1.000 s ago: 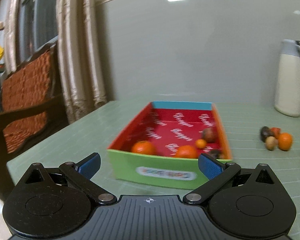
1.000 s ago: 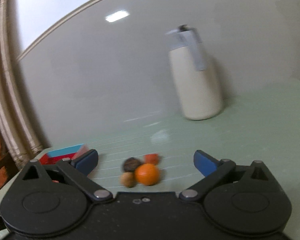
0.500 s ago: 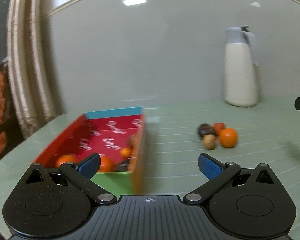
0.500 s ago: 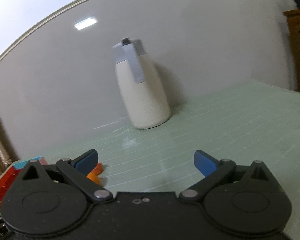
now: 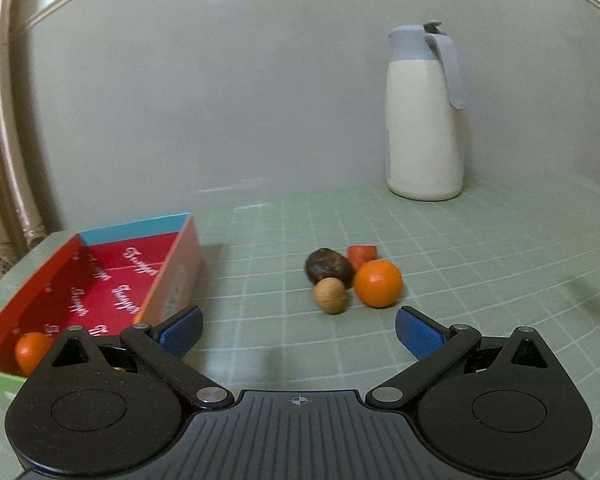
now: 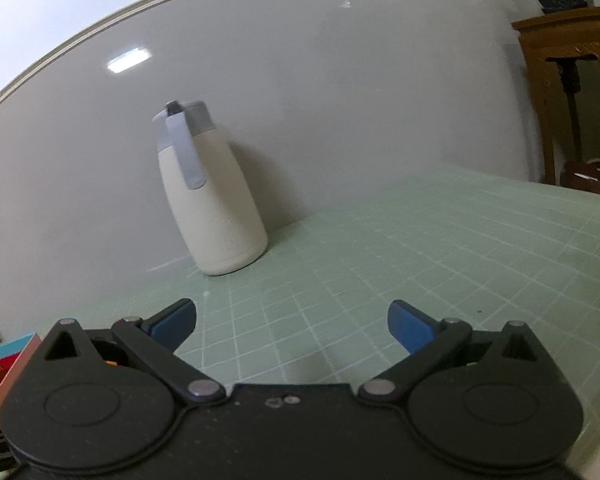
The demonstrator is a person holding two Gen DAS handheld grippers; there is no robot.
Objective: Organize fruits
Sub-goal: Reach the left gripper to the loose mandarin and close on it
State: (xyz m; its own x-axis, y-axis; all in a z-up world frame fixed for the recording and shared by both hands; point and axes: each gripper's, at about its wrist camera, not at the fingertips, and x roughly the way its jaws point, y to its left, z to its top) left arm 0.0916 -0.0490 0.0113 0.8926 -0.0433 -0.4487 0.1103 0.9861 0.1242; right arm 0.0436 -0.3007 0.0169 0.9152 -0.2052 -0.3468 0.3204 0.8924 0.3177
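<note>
Both tongs, left (image 5: 298, 330) and right (image 6: 292, 326), stand open and empty; the orange (image 5: 378, 283) right of the box (image 5: 172, 276) (smooth, probably firm) wants a gentle grip across its middle.

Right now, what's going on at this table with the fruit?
A person holds two tools, both open and holding nothing. The left tool faces a small cluster on the green table: an orange, a tan nut, a dark fruit and a red piece. The box beside it holds another orange. The right tool points toward the white jug.
</note>
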